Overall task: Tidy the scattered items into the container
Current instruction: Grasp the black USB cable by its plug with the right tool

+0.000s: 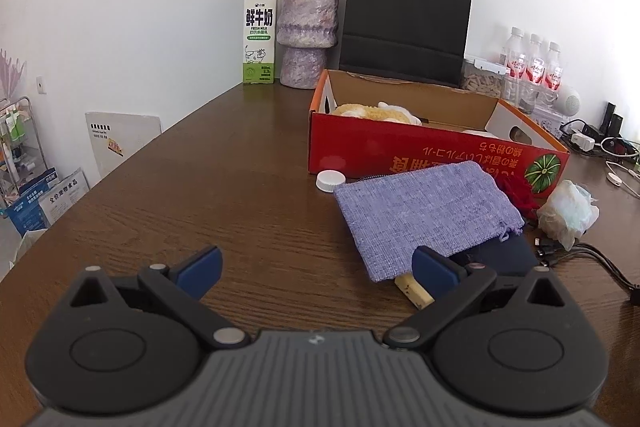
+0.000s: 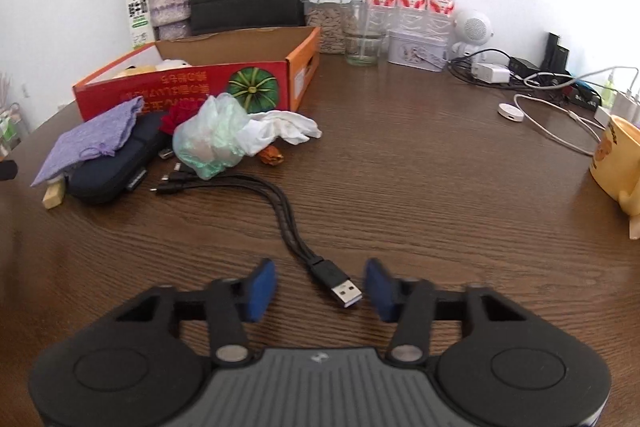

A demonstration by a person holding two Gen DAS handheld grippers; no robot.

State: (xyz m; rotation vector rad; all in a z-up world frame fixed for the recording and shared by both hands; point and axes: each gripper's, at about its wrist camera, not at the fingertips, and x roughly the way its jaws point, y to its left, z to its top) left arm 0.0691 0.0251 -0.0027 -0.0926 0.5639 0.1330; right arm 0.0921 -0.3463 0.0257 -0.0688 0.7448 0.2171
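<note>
Fingers of both grippers stood wide, holding nothing.
Right gripper (image 2: 320, 289) straddled the black multi-head USB cable (image 2: 280, 203) on the brown wooden counter (image 2: 420, 187); its dangling heads might snag short of the red cardboard box (image 2: 192, 87).

The left wrist view sits low over the wooden table (image 1: 240, 195), looking forward between its own spread fingers toward the back wall, with the red box (image 1: 400, 151) and purple pouch (image 1: 424, 215) near and off to its right. The right wrist view looks from farther right (just as low), close above a USB plug (image 2: 346, 293), facing the wall with the same red box (image 2: 184, 91) to its left. Both share the box, the purple pouch (image 2: 96, 139), the black bag (image 1: 408, 15) and the flower vase (image 1: 306, 35).
</note>
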